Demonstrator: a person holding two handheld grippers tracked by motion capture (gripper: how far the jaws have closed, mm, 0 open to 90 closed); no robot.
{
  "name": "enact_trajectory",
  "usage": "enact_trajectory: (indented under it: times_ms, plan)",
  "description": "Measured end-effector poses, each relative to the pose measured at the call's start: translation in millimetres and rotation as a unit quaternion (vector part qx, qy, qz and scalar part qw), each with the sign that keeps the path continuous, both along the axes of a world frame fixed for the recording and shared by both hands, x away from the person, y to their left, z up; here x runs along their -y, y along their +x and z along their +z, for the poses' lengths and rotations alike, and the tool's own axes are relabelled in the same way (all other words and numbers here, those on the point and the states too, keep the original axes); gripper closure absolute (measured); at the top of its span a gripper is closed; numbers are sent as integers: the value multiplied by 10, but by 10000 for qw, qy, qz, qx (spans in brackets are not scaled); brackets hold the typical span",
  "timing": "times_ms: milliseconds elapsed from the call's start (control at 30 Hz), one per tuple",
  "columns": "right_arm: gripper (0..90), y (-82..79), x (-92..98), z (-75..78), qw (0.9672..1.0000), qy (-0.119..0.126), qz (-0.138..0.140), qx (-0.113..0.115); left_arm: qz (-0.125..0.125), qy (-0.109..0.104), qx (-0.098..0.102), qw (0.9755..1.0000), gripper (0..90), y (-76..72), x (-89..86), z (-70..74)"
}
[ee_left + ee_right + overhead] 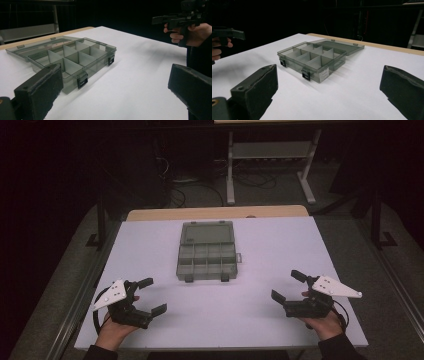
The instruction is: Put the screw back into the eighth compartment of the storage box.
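We hold the left gripper (149, 296) and right gripper (285, 286) at the table's (150, 245) near corners, jaws spread, flanking the open compartment box (206, 251) for approach.

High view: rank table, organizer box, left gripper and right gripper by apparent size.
1. table, largest by far.
2. organizer box, lid open flat.
3. left gripper and right gripper: both open, they look about alike, so I won't rank one above the other.

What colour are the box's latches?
Black latches, on a smoky grey box; clearest in the left gripper view.
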State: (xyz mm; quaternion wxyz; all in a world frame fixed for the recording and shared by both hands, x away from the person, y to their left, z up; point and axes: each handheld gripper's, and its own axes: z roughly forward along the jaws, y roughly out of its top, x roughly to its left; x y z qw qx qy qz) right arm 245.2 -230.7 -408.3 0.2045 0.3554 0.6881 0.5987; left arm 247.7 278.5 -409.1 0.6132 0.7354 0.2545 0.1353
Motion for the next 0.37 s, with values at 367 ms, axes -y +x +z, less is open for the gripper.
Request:
enact_trajectory:
  times_ms: [367]
  plan:
    - [10,-19,7,21,9999,6,4,136,2,7,-12,10000,0,-2,3,-8]
